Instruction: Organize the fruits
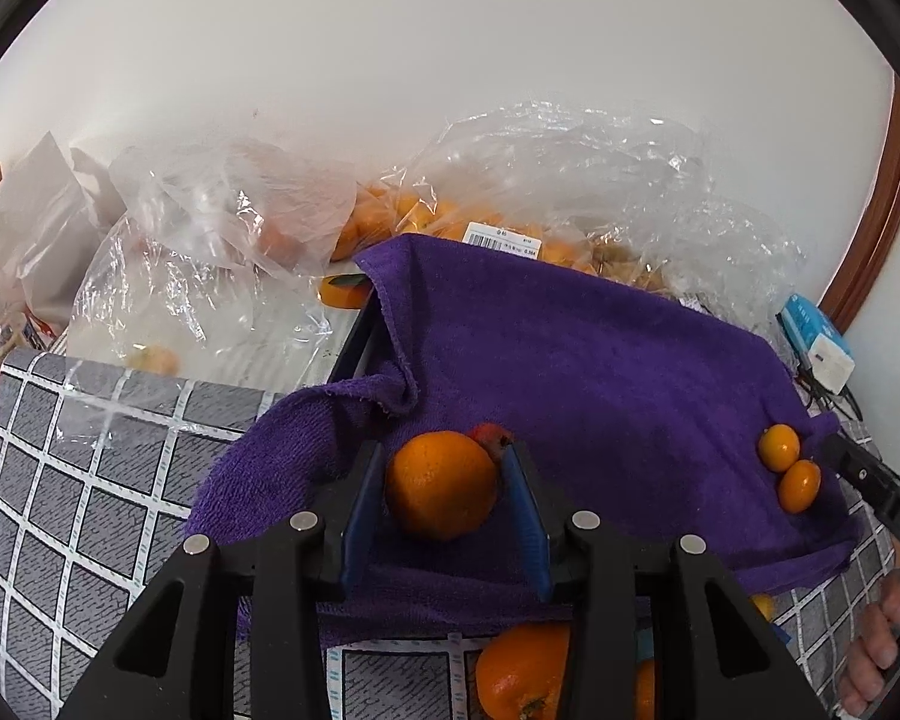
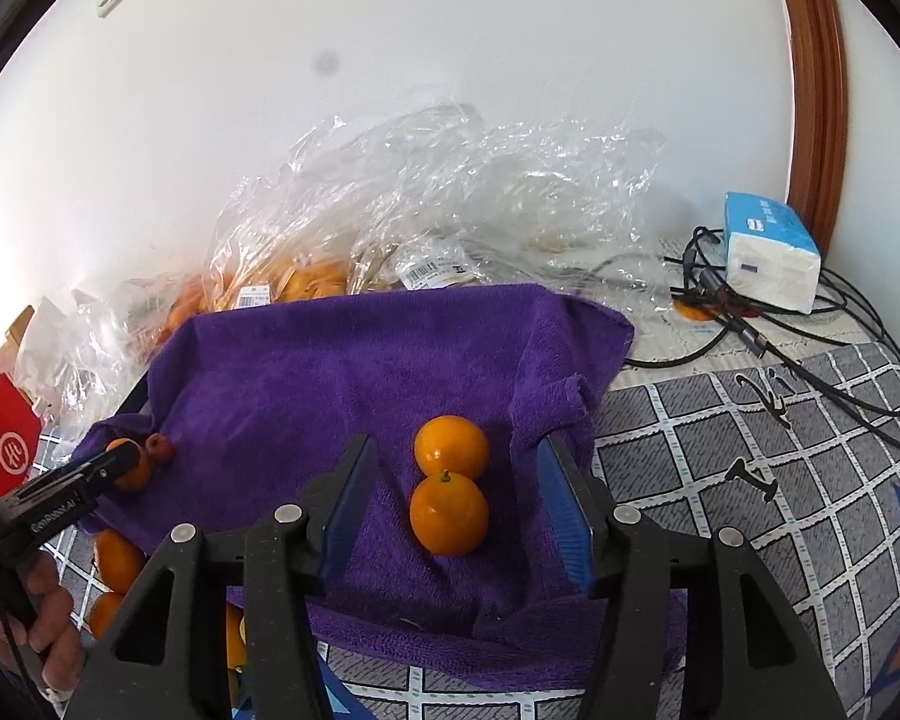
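A purple towel (image 1: 600,360) lines a black tray. My left gripper (image 1: 444,456) has its jaws apart on either side of an orange (image 1: 441,483) lying on the towel; its pads look just clear of the fruit. A small red fruit (image 1: 491,435) sits right behind the orange. My right gripper (image 2: 456,450) is open over two small oranges (image 2: 450,480) on the towel's right side. These two also show in the left wrist view (image 1: 789,465). The left gripper shows at the left of the right wrist view (image 2: 120,459).
Clear plastic bags of oranges (image 1: 450,222) lie along the wall behind the tray. Loose oranges (image 1: 522,672) lie on the grey checked cloth (image 1: 90,480) in front of the tray. A tissue pack (image 2: 771,252) and black cables (image 2: 810,324) lie at the right.
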Available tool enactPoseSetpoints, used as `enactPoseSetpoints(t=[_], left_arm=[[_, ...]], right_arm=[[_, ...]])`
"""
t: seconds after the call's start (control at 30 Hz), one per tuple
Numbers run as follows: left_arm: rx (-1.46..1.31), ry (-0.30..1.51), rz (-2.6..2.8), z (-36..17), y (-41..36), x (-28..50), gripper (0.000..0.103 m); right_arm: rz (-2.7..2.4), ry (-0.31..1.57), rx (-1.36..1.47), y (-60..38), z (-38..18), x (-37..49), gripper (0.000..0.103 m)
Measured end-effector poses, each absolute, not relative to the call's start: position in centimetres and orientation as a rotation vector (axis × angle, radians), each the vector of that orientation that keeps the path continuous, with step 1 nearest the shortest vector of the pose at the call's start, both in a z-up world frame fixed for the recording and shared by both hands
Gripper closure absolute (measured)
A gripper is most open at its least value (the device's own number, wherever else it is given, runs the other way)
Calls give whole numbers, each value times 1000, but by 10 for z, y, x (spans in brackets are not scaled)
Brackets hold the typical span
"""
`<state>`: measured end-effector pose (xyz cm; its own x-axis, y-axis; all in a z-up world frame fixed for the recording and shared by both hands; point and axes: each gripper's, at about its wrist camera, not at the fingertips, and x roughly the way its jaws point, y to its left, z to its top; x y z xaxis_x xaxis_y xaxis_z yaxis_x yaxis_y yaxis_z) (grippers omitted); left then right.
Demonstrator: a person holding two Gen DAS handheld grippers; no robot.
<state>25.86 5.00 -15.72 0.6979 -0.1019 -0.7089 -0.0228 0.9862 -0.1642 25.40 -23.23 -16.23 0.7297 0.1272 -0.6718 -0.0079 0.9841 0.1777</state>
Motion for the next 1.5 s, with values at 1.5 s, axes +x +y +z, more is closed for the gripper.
enactPoseSetpoints(t=[1.5], left_arm=[[-226,624,-94,-113,66,233,58]], right_arm=[[276,943,21,-154,-185,204,79]])
